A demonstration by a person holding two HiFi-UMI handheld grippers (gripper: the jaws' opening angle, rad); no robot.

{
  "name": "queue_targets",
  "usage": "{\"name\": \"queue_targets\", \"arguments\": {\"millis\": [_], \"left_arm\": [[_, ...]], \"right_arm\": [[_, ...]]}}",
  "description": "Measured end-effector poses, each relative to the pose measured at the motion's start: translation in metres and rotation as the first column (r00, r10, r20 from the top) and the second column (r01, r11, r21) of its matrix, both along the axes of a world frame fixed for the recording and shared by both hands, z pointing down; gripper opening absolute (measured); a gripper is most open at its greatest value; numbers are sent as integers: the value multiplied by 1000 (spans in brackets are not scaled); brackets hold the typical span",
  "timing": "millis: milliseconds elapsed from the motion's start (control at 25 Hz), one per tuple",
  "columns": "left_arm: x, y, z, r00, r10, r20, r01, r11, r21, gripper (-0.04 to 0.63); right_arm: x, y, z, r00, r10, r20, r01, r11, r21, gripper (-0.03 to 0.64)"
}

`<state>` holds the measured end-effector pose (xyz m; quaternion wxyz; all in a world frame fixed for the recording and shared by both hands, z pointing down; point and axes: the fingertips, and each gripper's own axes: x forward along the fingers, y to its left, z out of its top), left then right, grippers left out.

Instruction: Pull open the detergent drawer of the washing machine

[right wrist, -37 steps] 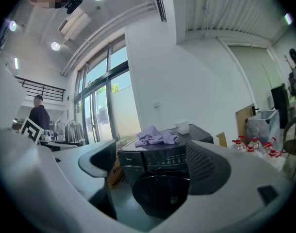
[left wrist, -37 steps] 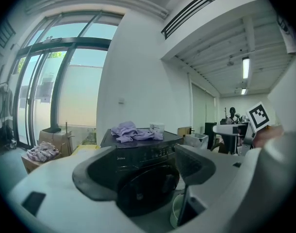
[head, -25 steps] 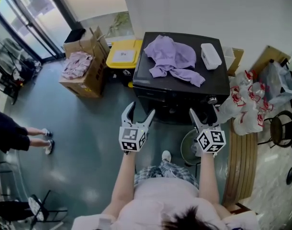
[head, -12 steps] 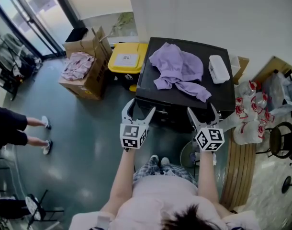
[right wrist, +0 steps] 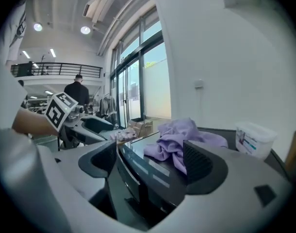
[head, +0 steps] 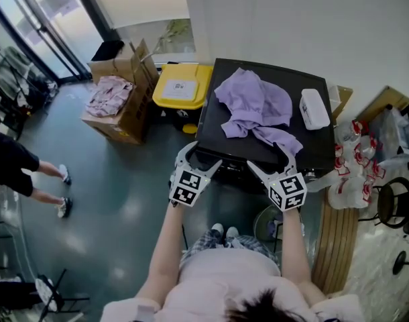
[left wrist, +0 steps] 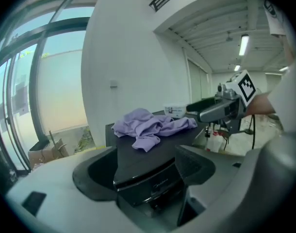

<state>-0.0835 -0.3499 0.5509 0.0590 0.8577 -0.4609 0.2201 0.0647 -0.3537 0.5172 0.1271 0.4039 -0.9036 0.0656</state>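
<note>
The task had barely begun: both tools were up at the black washing machine [head: 211, 134], but nothing on it had been gripped or pulled. The left gripper [head: 200, 154] hung at the machine's front left corner with its jaws spread wide, and its own view showed that corner and the front panel [left wrist: 157, 183] framed between them, with neither pad touching the casing. The right gripper [head: 268, 158] was likewise spread and holding nothing, set at the front edge further to the right, with the lid's edge showing between its pads. A purple garment [head: 255, 106] lay crumpled on the lid and a white box [head: 314, 108] sat near the back right corner, both well clear of the jaws. The detergent drawer presumably sat in the upper band of the front panel, but the panel was dark and seen at a steep angle, so its outline and handle could not be made out; nothing stood proud of the front, which suggested it was shut. What was left was the whole job: finding the drawer's handle, closing a jaw pair on it and drawing it out.
</note>
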Motion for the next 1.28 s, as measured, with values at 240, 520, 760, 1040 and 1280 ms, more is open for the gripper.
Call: {"name": "queue_targets", "arguments": {"millis": [240, 520, 760, 1040, 1280], "left_arm": [[8, 0, 39, 957, 203, 207, -179, 975, -130, 359], [9, 3, 79, 860, 377, 343, -293, 916, -274, 359], [10, 10, 99, 795, 482, 370, -346, 859, -377, 359], [10, 11, 110, 721, 558, 411, -379, 814, -441, 357], [8, 13, 112, 680, 588, 438, -395, 797, -458, 357]], "right_arm": [[-52, -2, 26, 951, -238, -199, 230, 971, -62, 438], [-83, 10, 60, 838, -430, -335, 397, 903, -165, 417], [-94, 28, 97, 712, -571, -408, 491, 821, -293, 385], [-105, 35, 123, 617, -630, -471, 511, 776, -370, 356], [-109, 33, 128, 600, -618, -508, 500, 785, -364, 328]]}}
